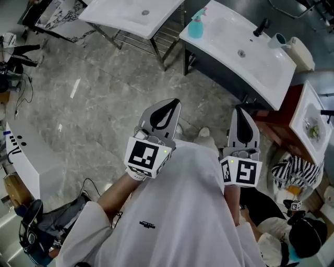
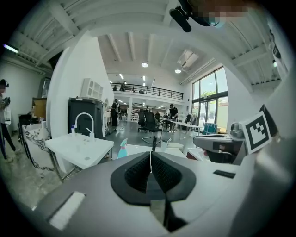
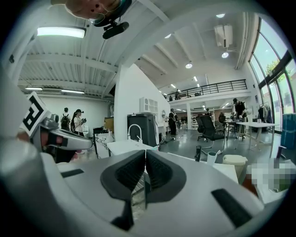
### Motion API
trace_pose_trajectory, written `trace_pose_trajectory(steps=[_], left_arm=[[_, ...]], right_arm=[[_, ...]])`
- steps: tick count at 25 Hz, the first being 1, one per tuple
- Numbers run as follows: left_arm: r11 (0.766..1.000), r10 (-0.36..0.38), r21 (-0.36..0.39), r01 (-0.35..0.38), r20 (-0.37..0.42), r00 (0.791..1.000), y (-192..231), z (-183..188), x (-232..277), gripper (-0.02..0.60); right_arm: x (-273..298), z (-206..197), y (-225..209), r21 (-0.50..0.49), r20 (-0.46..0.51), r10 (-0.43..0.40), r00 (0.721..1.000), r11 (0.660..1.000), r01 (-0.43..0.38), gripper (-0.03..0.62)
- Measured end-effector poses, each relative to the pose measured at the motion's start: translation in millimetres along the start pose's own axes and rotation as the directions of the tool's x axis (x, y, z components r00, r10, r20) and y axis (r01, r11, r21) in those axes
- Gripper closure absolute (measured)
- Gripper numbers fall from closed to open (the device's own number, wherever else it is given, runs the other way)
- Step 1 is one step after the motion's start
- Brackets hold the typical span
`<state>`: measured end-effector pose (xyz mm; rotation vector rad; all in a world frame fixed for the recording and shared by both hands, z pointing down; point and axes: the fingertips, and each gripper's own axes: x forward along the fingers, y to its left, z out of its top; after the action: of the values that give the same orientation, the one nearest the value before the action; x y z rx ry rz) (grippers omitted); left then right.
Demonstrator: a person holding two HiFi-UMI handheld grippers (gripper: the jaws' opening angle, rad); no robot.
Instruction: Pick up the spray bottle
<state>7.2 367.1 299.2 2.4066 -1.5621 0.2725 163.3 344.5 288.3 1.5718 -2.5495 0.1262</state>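
Observation:
The spray bottle (image 1: 197, 23) is teal with a pale trigger head. It stands upright at the far left corner of a white sink counter (image 1: 229, 36), well ahead of both grippers. In the left gripper view the spray bottle (image 2: 122, 149) shows small, just left of the jaws. My left gripper (image 1: 175, 103) is held over the floor in front of the person's body, shut with nothing in it. My right gripper (image 1: 240, 110) hangs beside it, nearer the counter's front edge, its pads together and empty. Neither gripper touches the bottle.
On the counter with the bottle are a black faucet (image 1: 260, 27) and a cup (image 1: 278, 39). A second white sink (image 1: 130, 15) stands to the left, and a brown cabinet with a basin (image 1: 313, 120) to the right. Cables and a bag (image 1: 57, 219) lie on the grey stone floor at lower left.

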Motion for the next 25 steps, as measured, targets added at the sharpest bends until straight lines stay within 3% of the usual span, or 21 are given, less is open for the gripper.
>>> trace_pose_trajectory(steps=[12, 25], left_arm=[[0.995, 0.085, -0.056, -0.085, -0.007, 0.996, 74.2, -4.4, -13.3, 0.574], [0.998, 0.055, -0.037, -0.056, -0.030, 0.998, 143.9, 21.3, 83.5, 0.574]], right_arm=[[60.0, 4.7, 50.9, -0.013, -0.022, 0.080, 0.997, 0.997, -0.080, 0.588], [179.9, 19.3, 25.2, 0.002, -0.002, 0.081, 0.997, 0.997, -0.081, 0.588]])
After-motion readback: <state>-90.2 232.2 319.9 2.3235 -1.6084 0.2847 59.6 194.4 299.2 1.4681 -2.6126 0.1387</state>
